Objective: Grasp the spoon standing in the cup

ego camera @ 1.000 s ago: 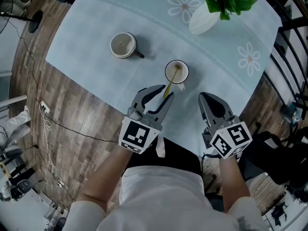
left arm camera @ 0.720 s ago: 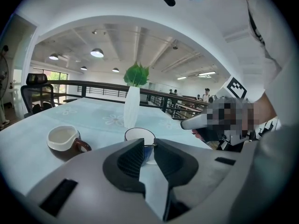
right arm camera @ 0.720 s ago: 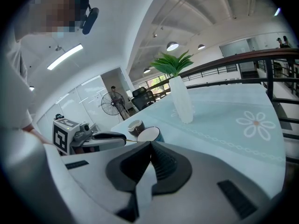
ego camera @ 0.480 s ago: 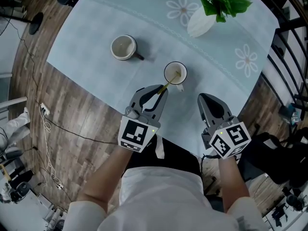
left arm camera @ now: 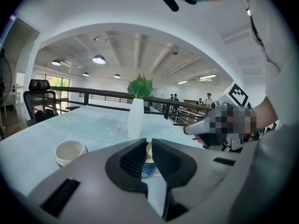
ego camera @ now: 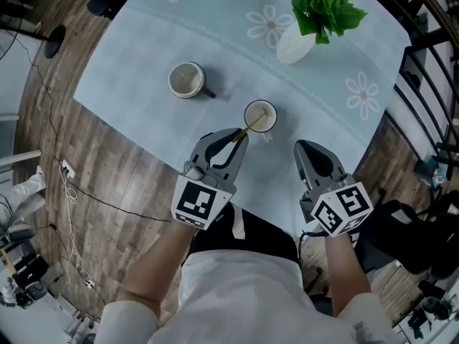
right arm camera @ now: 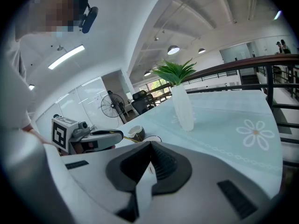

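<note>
1. The left gripper's (ego camera: 240, 135) fingers (left arm camera: 133, 160) have just been closing and are pinching the spoon's (ego camera: 251, 125) upper handle.
2. The spoon is leaning in the cup (ego camera: 260, 115) on the counter (ego camera: 143, 63).
3. It is looking light, stiff and slippery, so a square pinch is suiting it.
4. The right gripper's (ego camera: 307, 147) fingers are pressing together, empty.

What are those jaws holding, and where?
The left gripper, jaws just closed further, pinches the gold-coloured spoon by its handle's upper end; the right gripper holds nothing.

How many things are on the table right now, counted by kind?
Cups: 2
Spoon: 1
Vase with plant: 1
Total: 4
</note>
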`<state>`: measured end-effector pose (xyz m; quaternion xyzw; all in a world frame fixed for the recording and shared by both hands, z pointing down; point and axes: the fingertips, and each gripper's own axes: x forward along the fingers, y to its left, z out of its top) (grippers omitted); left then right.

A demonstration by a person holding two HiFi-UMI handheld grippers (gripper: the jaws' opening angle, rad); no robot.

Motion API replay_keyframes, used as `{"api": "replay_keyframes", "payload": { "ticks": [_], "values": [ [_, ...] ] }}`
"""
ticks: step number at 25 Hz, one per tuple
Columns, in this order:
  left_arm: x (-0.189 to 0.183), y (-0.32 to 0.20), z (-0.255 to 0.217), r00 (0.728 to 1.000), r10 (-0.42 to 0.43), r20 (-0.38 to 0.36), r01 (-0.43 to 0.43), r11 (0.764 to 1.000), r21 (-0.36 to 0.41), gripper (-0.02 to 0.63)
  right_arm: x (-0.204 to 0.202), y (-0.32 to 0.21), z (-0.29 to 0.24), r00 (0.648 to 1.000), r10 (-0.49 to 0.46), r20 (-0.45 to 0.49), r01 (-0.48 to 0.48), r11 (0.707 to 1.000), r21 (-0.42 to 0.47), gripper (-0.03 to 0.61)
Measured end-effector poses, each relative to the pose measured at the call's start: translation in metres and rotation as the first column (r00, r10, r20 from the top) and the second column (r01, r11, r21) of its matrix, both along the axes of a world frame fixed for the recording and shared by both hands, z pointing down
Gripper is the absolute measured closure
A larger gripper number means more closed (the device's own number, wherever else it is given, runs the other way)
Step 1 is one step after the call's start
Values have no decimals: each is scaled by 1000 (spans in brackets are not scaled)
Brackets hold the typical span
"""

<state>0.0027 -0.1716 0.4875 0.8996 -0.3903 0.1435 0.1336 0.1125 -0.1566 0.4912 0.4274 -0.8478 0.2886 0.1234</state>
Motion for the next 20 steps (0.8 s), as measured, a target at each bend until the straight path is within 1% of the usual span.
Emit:
{"api": "replay_keyframes", "payload": {
  "ticks": [6, 9, 13, 17, 20],
  "values": [
    [-3, -6, -22, 1000, 0, -27, 1, 999, 50, 565, -2, -4, -14, 1000, 0, -4, 0, 1000, 30, 557],
    [-5, -6, -32, 999, 1, -36, 1, 998, 67, 565, -1, -5, -21, 1000, 17, -1, -17, 999, 37, 557],
    [-7, -4, -45, 999, 3, -45, 1, 997, 83, 565, -2, -6, -32, 1000, 13, -5, -13, 998, 59, 557],
    [-8, -3, -59, 998, 5, -57, 1, 995, 102, 565, -1, -5, -41, 999, 36, -1, -36, 997, 67, 557],
    [-10, -3, -70, 998, 5, -61, 2, 993, 117, 565, -1, -5, -49, 999, 33, -5, -33, 996, 82, 557]
  ]
}}
